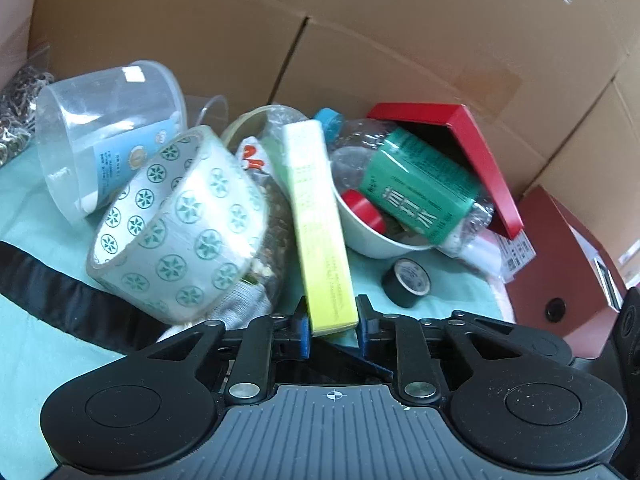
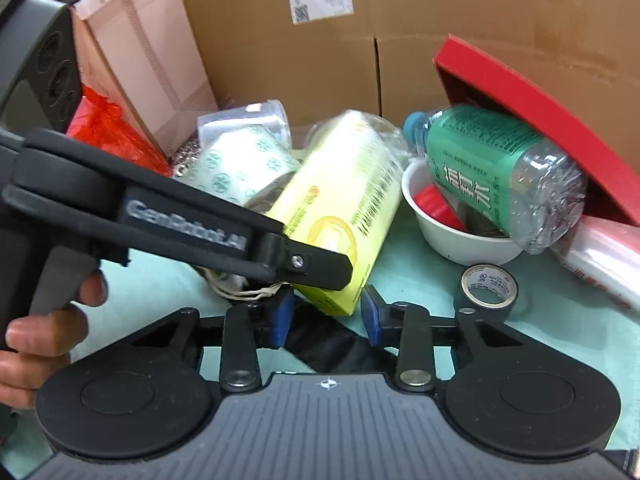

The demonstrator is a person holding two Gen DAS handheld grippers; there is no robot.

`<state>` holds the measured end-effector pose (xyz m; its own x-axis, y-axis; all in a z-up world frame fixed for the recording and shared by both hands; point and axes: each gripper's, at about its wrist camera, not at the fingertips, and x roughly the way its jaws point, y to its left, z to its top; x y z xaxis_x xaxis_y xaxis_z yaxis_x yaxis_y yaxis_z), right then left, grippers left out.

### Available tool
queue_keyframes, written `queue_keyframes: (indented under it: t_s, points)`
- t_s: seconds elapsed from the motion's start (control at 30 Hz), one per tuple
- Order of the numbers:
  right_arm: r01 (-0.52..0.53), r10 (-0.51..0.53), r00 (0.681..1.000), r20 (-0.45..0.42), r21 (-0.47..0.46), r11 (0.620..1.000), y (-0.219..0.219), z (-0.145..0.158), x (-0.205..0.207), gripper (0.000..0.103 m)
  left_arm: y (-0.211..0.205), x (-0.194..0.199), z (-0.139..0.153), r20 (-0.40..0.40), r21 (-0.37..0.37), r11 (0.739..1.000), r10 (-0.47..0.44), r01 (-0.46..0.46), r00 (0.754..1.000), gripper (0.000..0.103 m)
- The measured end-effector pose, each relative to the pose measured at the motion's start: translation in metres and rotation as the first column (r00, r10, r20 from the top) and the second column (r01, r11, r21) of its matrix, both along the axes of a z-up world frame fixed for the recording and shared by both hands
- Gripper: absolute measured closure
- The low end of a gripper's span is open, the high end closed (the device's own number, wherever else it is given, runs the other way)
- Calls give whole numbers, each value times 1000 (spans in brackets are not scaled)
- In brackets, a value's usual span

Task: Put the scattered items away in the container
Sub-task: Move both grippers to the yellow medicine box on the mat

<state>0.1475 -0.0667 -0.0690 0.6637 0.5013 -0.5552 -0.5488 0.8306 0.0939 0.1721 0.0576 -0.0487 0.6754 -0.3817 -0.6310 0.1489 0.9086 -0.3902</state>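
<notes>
Cardboard boxes stand behind the worktop, which carries a pale green cloth. A red box leans open at the right, with a green-labelled bottle lying partly in a white bowl. A patterned tape roll rests tilted against a clear tub. The left tongs clamp the near end of the yellow box. The right tongs stand apart, gripping nothing. A small black tape roll lies beside the bowl.
</notes>
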Motion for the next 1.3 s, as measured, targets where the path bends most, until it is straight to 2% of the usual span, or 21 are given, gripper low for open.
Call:
queue_keyframes:
  t_s: [0.1, 0.27, 0.6, 0.7, 0.73, 0.77, 0.83, 0.9, 1.0, 1.1, 1.17, 1.3]
  points:
    - [-16, 17, 999, 33, -41, 999, 2, 5, -11, 62, -7, -8, 2, 6, 34, 999, -1, 1, 1000, 83]
    - [-16, 18, 999, 35, -57, 998, -1, 7, -25, 62, -8, -21, 3, -4, 9, 1000, 1, -1, 1000, 84]
    - [-38, 41, 998, 38, -77, 996, -10, 12, -71, 62, -20, -72, 5, 14, 14, 1000, -17, 17, 1000, 83]
    - [-48, 51, 998, 40, -91, 995, -12, 12, -87, 59, -23, -85, 3, 11, 13, 1000, -25, 25, 1000, 81]
    - [-47, 51, 998, 42, -94, 994, -12, 11, -89, 57, -24, -89, 2, 12, 14, 999, -31, 31, 999, 78]
    - [-45, 49, 998, 43, -97, 994, -12, 11, -92, 53, -25, -93, 2, 12, 13, 999, -39, 39, 999, 65]
    - [-32, 38, 998, 52, -106, 994, -14, 9, -96, 49, -24, -97, 2, 11, 16, 999, -34, 33, 999, 56]
    - [-15, 22, 998, 56, -118, 993, -15, 8, -96, 47, -20, -99, 2, 15, 18, 1000, -12, 12, 1000, 39]
    - [3, 1, 999, 40, -106, 994, -18, 7, -94, 39, -9, -96, 2, -2, 1, 1000, 30, -30, 1000, 30]
    - [2, 2, 999, 38, -104, 995, -20, 7, -94, 34, 0, -96, 0, -20, -25, 999, 29, -30, 999, 28]
    - [5, 0, 999, 44, -110, 994, -19, 6, -94, 31, 4, -103, -1, -19, -2, 1000, 29, -29, 999, 22]
    - [-7, 11, 999, 35, -123, 992, -16, 3, -93, 29, 17, -113, -1, -12, 14, 999, 35, -34, 999, 20]
